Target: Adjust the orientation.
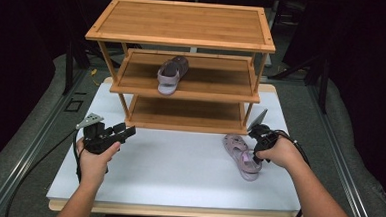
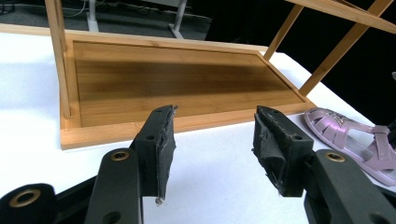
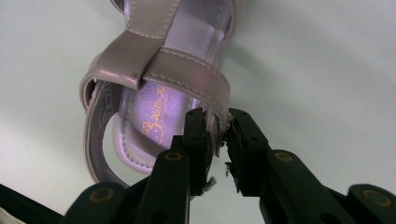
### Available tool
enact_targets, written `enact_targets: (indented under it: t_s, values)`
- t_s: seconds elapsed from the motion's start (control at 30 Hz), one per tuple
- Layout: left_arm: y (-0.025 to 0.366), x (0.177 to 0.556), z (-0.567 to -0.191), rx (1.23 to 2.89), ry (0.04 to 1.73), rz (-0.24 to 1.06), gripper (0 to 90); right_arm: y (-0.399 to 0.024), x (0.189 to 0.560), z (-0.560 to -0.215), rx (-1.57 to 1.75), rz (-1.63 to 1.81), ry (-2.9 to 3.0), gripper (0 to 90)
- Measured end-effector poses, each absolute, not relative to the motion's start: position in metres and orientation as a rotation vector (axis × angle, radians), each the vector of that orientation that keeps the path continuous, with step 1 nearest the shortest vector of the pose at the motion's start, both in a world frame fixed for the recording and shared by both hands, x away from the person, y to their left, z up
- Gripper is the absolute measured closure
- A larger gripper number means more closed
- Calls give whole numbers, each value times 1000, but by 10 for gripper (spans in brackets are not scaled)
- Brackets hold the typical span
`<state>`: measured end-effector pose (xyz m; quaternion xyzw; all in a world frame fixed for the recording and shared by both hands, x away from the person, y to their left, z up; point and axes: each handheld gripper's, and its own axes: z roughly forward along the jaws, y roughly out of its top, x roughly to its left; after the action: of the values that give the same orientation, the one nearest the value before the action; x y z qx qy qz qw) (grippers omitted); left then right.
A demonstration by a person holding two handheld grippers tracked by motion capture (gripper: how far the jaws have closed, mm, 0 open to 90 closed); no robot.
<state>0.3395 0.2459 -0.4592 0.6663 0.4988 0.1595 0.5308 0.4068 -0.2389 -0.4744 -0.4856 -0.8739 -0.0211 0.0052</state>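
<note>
Pink sandal (image 3: 154, 93) side wall between right gripper (image 3: 219, 135) jaws, clamped; left gripper (image 2: 212, 135) jaws apart.

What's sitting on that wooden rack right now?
On the rack, one purple sandal lies on the middle shelf, toe end over the front edge. The top and bottom shelves look bare, though the top shelf hides the back of the middle one.

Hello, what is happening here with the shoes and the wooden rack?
A person is working with a gripper in each hand at a white table. The right gripper has its jaws on the side wall of a purple sandal lying on the table, by its heel strap. The matching sandal already sits on the middle shelf of the bamboo rack. The left gripper is open, holds nothing, and faces the bottom shelf.
</note>
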Motion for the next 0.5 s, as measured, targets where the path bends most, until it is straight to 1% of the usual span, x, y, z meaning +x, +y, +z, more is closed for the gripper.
enact_targets:
  t_s: [0.07, 0.23, 0.37, 0.5]
  values:
    - [246, 339, -459, 1587, 1190, 383, 482, -237, 408, -474, -1508, -14, -2739, 789]
    - [247, 339, -459, 1586, 1192, 384, 482, -236, 406, -475, -1546, -49, -2729, 818]
    - [248, 339, -459, 1585, 1192, 385, 482, -236, 404, -475, -1572, -45, -2740, 826]
    - [248, 339, -459, 1583, 1195, 386, 482, -242, 402, -476, -1597, -114, -2712, 829]
